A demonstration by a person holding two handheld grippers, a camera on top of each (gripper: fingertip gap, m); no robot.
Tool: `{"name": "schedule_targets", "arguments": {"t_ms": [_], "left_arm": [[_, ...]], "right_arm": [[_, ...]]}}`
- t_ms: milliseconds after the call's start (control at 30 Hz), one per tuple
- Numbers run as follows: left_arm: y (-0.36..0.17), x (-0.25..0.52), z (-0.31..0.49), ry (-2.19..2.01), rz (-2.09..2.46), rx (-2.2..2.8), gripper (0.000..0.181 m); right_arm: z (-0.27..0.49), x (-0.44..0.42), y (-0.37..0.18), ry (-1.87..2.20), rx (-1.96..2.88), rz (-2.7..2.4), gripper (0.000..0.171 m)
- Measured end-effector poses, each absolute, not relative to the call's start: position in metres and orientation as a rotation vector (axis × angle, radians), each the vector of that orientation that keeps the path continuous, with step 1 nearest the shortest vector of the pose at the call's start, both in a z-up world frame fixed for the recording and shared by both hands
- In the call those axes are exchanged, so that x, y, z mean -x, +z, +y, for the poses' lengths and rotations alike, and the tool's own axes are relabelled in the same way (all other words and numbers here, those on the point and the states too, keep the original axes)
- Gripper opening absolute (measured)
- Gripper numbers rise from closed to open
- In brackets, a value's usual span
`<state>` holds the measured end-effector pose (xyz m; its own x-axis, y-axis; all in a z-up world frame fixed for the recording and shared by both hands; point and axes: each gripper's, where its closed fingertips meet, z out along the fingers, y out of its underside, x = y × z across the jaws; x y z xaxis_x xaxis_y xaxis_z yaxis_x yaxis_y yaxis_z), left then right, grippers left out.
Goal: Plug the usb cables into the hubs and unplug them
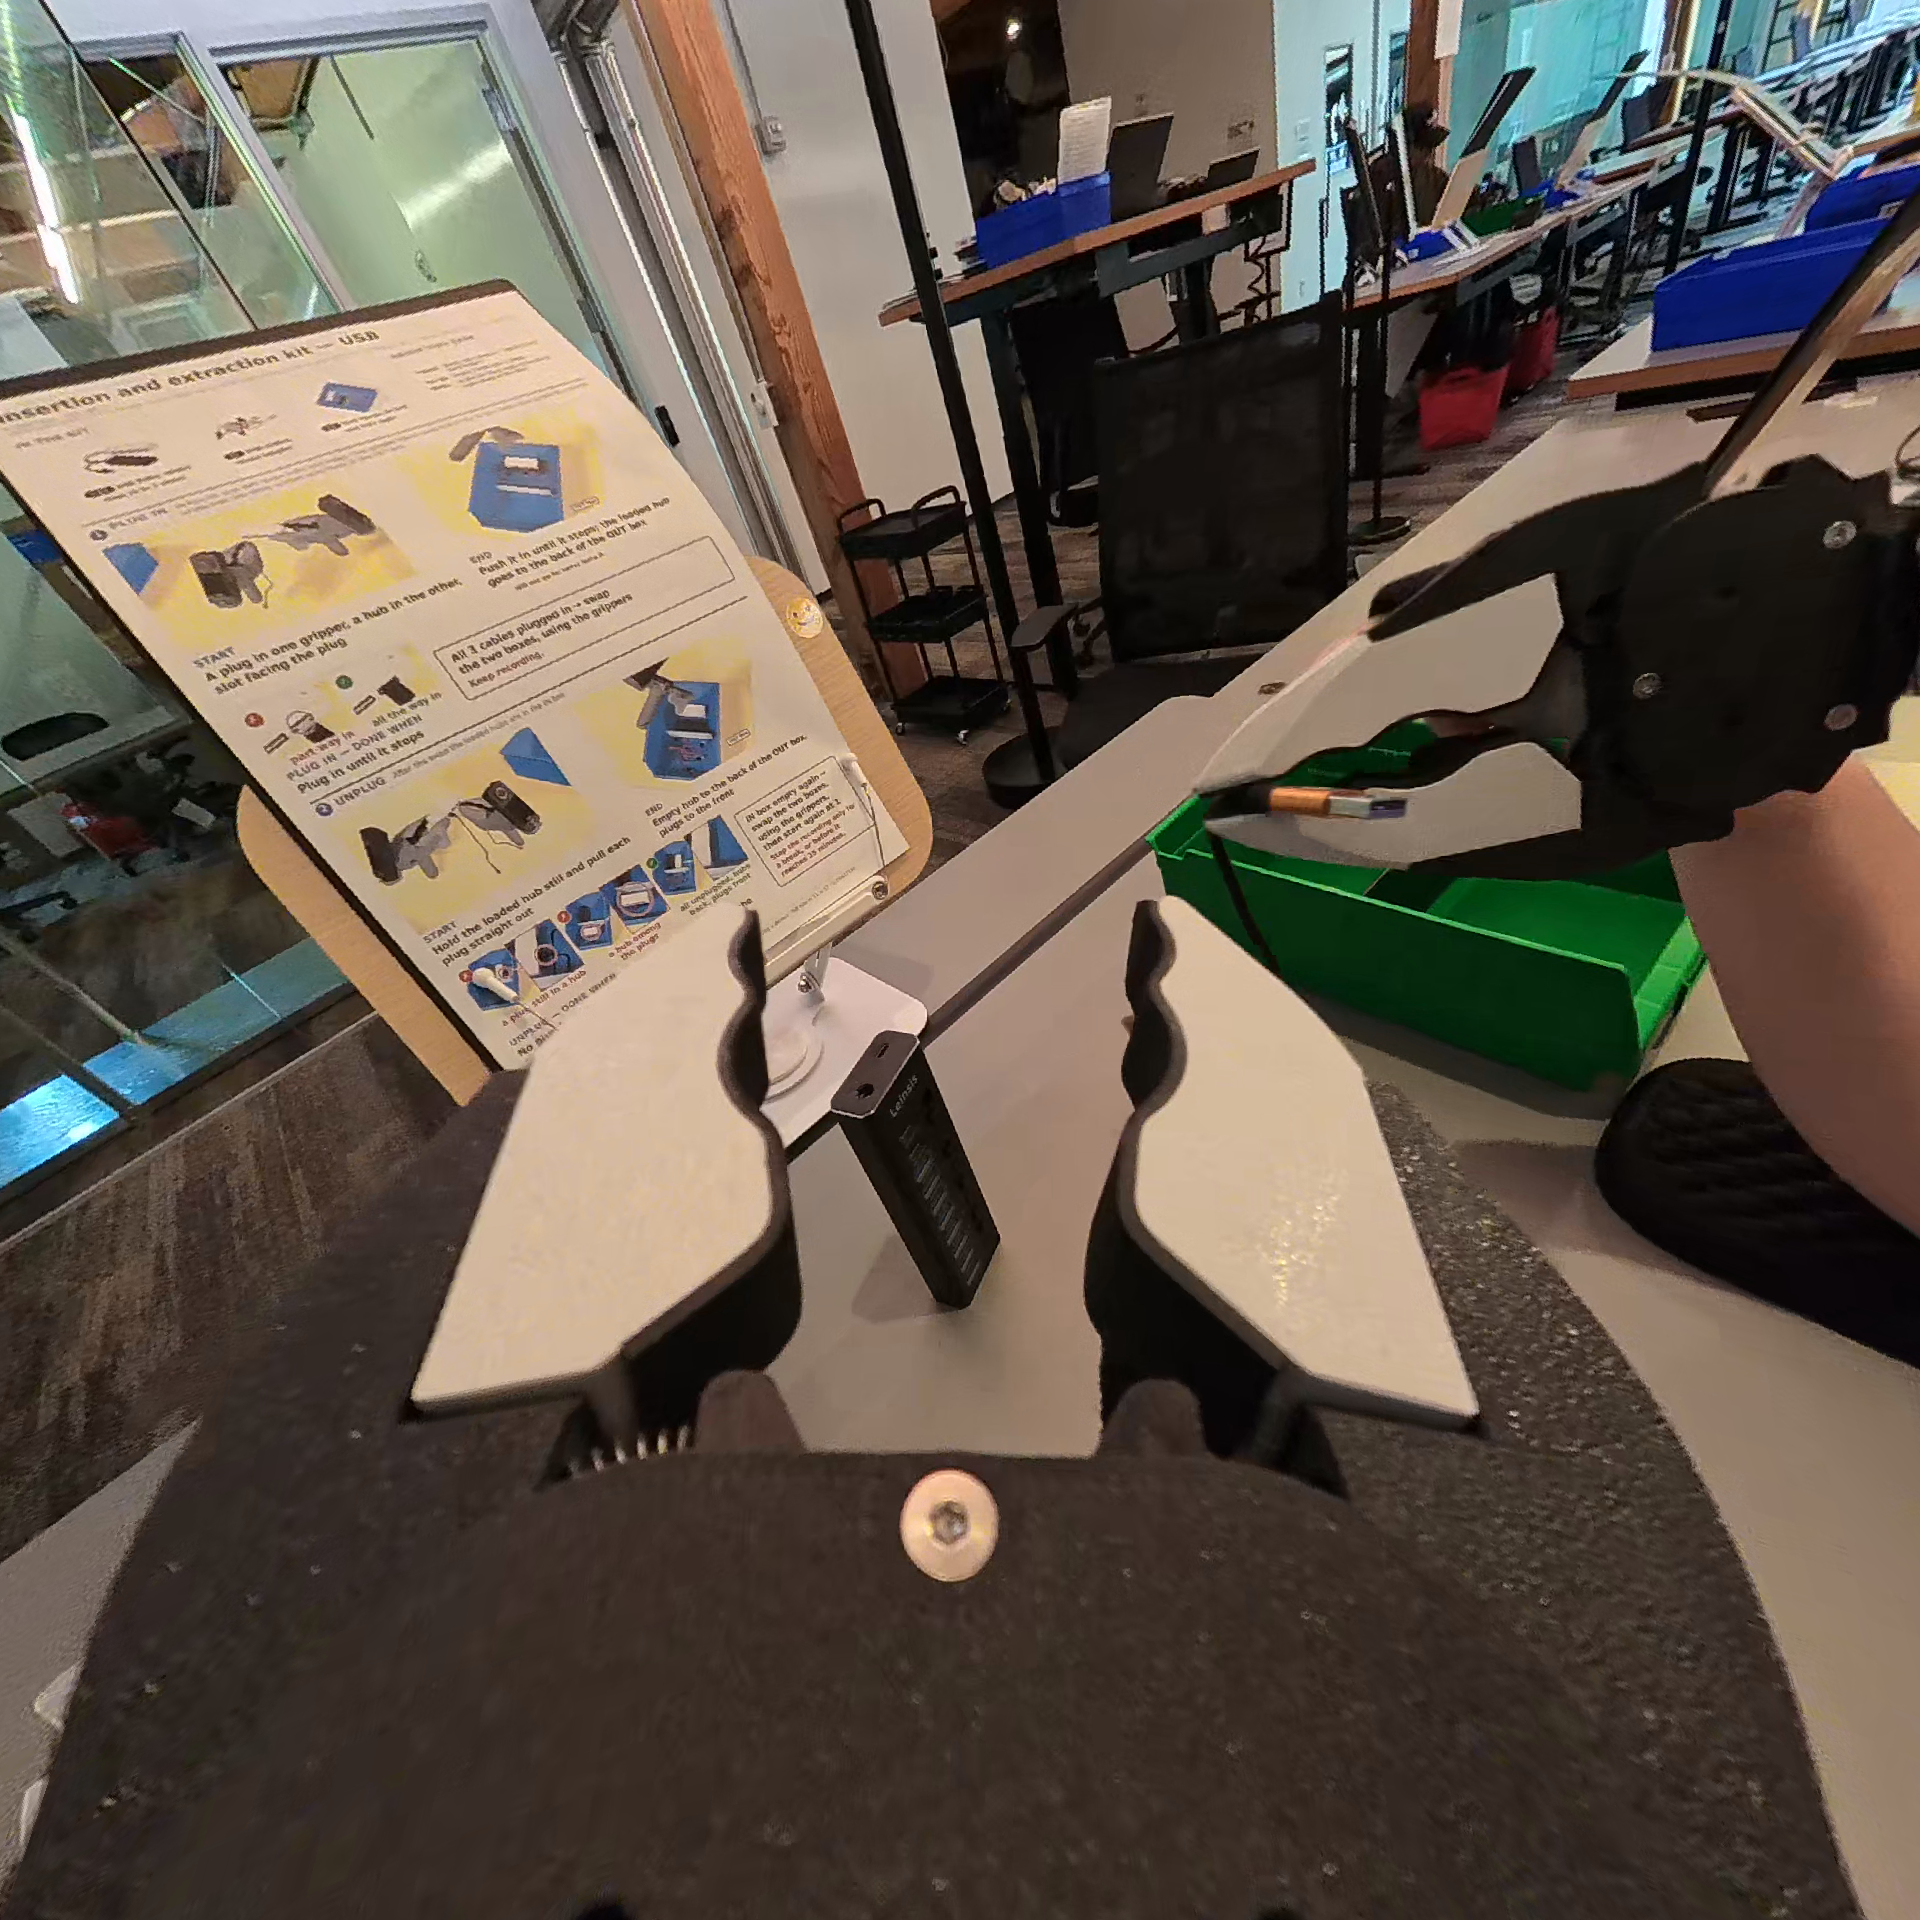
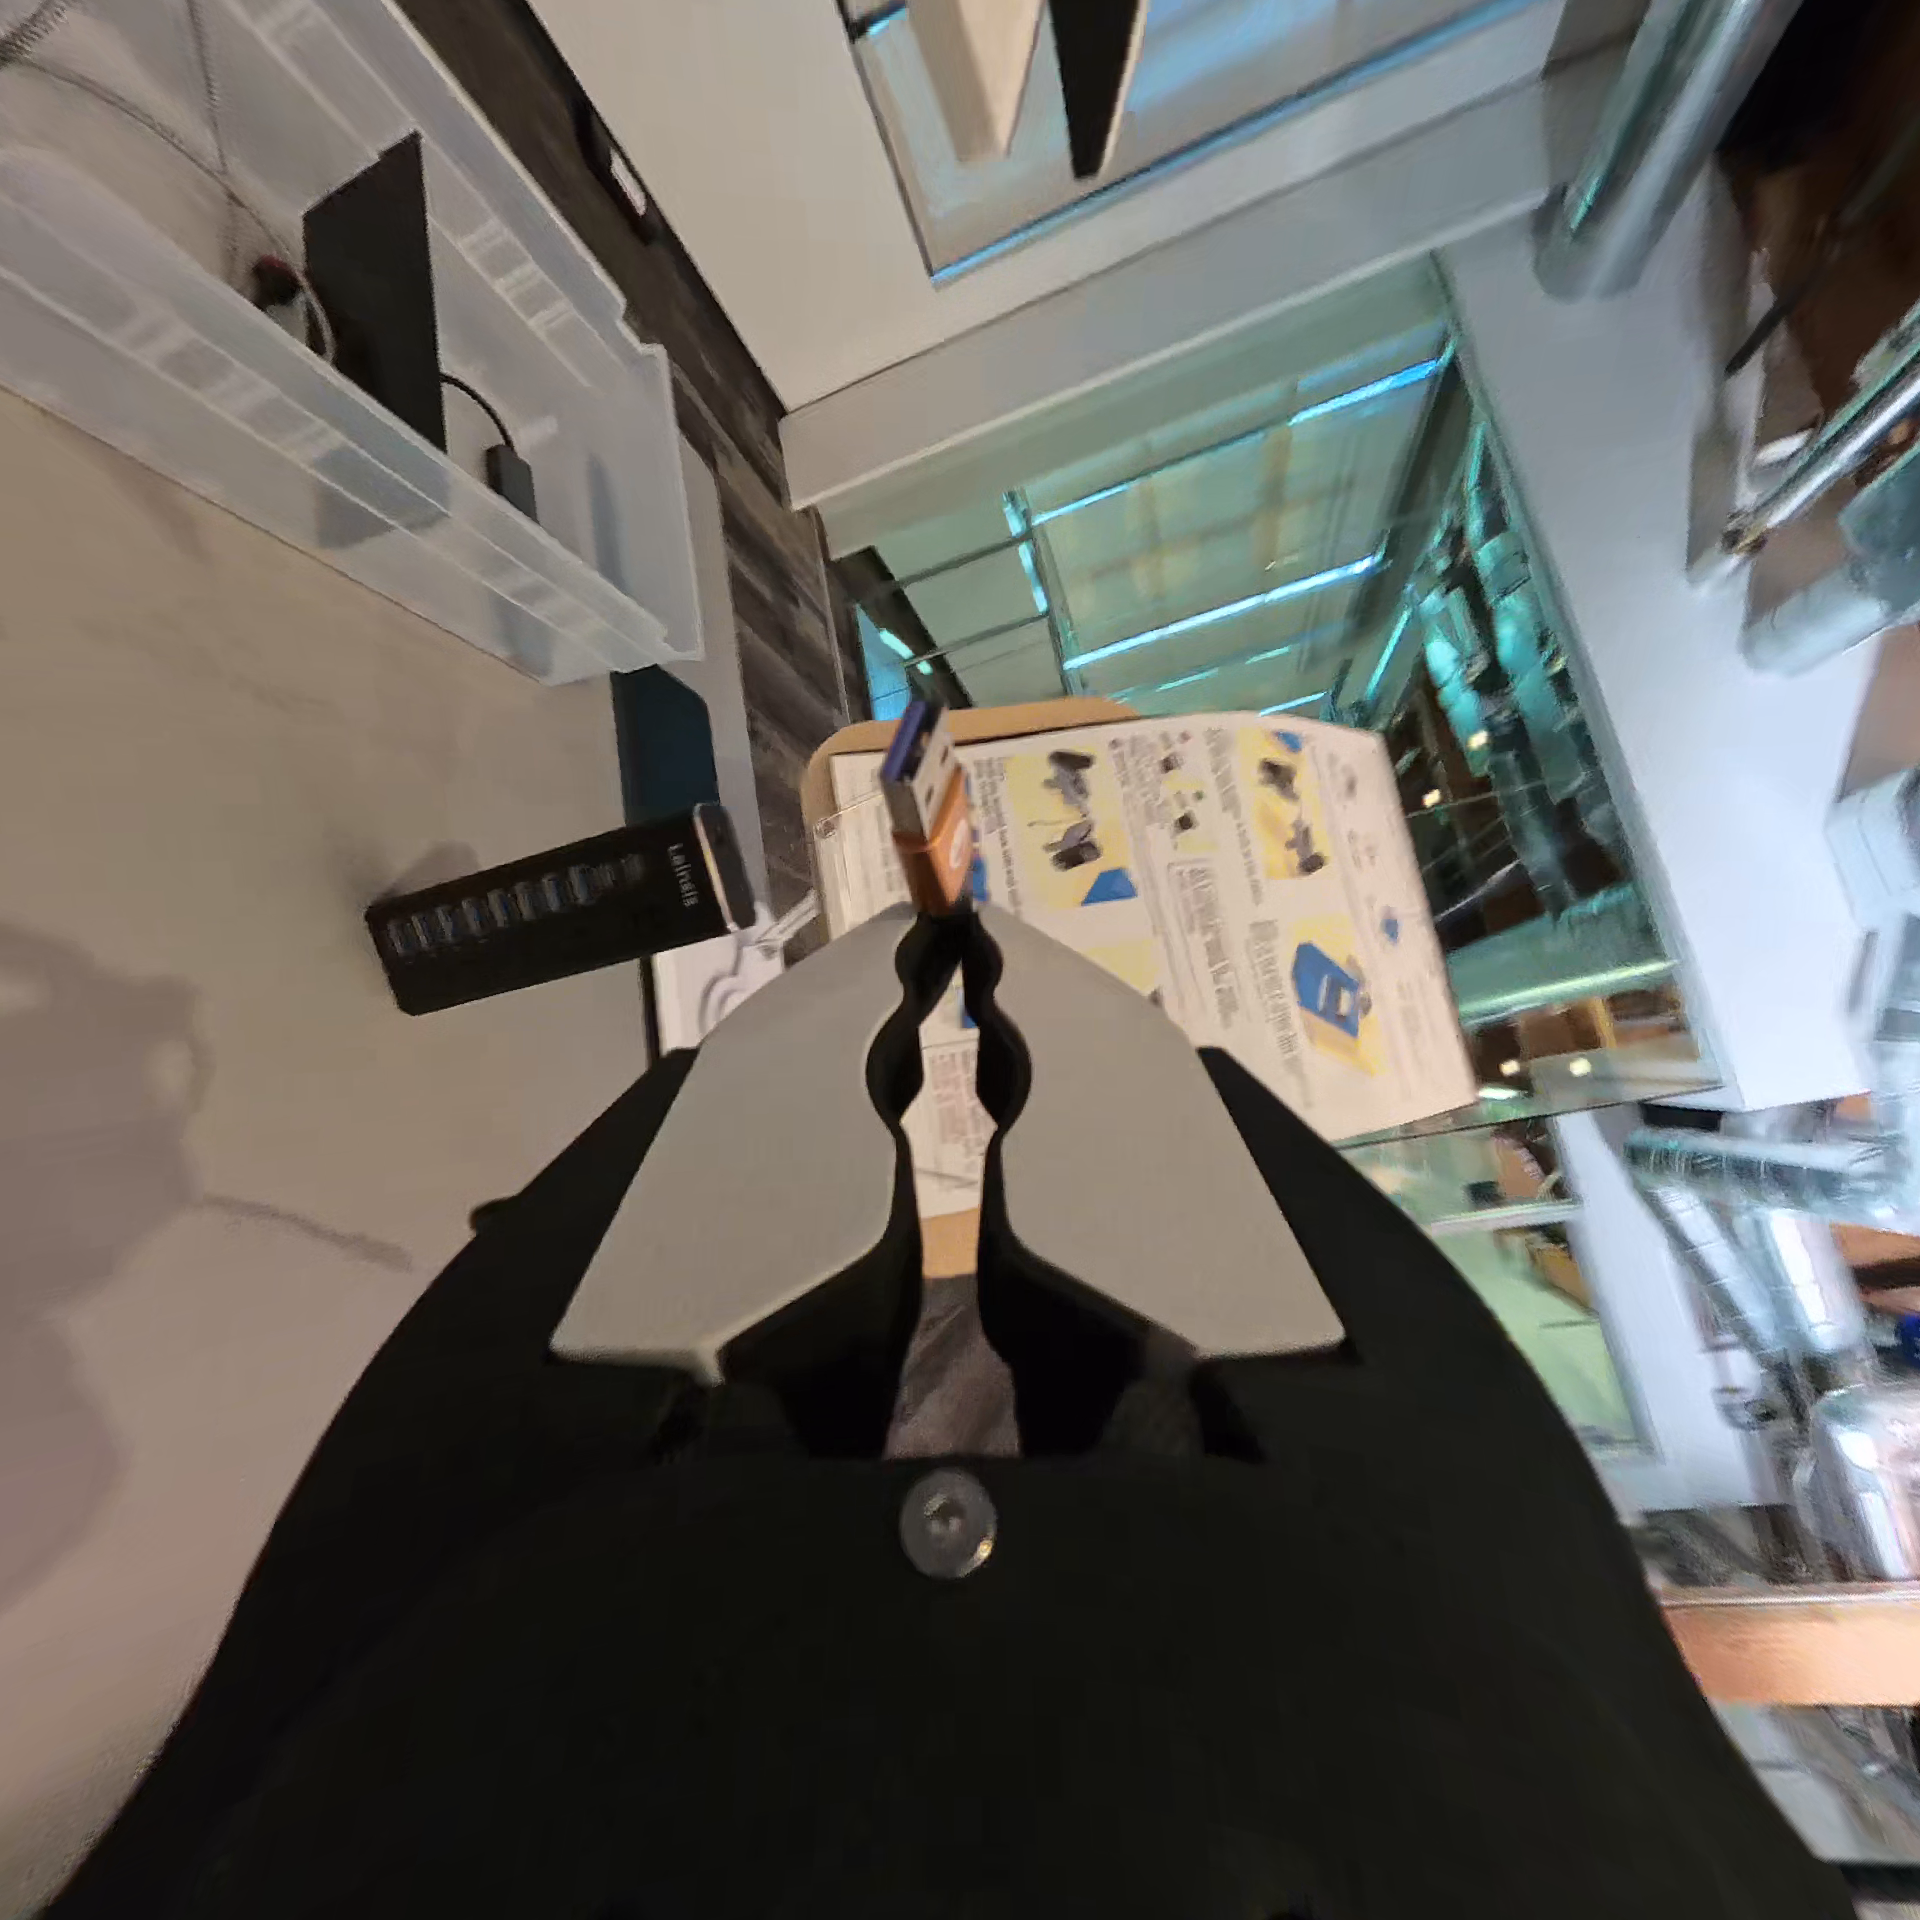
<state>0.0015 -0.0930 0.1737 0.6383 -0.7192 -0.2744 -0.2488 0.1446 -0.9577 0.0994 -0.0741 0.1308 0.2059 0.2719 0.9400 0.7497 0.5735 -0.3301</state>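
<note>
Right gripper (image 2: 943, 930) pinches the orange USB plug (image 2: 928, 821) tip-out for insertion, while the wide-open left gripper (image 1: 940, 987) lines up on the black hub (image 1: 914, 1174) standing on the surface (image 1: 1039, 1039).

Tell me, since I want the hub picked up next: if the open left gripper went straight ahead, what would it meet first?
Probably the black USB hub, standing on end on the table between the left gripper's open fingers. Depth is uncertain, but nothing shows in front of it.
</note>
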Motion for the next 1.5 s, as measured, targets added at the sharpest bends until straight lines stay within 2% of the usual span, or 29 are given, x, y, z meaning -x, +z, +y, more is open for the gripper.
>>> {"name": "schedule_targets", "arguments": {"t_ms": [167,633,733,867,967,1100,1300,1433,1500], "left_arm": [[0.171,-0.005,-0.093,-0.415,0.891,1.438,0.067],[0.15,-0.025,-0.103,-0.399,1.041,1.48,0.067],[0.142,-0.032,-0.105,-0.315,1.119,1.463,0.065],[0.138,-0.033,-0.107,-0.246,1.192,1.412,0.057],[0.132,-0.046,-0.122,-0.339,1.329,1.318,0.042],[0.119,-0.062,-0.128,-0.518,1.404,1.339,0.042],[0.1,-0.085,-0.119,-0.679,1.446,1.376,0.039],[0.09,-0.093,-0.128,-0.781,1.53,1.372,0.01],[0.086,-0.093,-0.125,-0.748,1.548,1.387,0.009]], "right_arm": [[-0.086,-0.09,0.138,-0.502,0.771,-1.373,0.005],[-0.071,-0.093,0.125,-0.441,0.92,-1.385,0.005],[-0.072,-0.089,0.117,-0.288,0.998,-1.407,0.005],[-0.082,-0.083,0.104,-0.024,1.103,-1.475,0.006],[-0.102,-0.073,0.09,0.344,1.227,-1.554,0.005],[-0.116,-0.066,0.082,0.708,1.374,-1.571,0.005],[-0.117,-0.063,0.069,0.736,1.399,-1.624,0.005],[-0.114,-0.062,0.061,0.695,1.422,-1.648,0.005],[-0.111,-0.064,0.058,0.665,1.426,-1.655,0.005]]}}
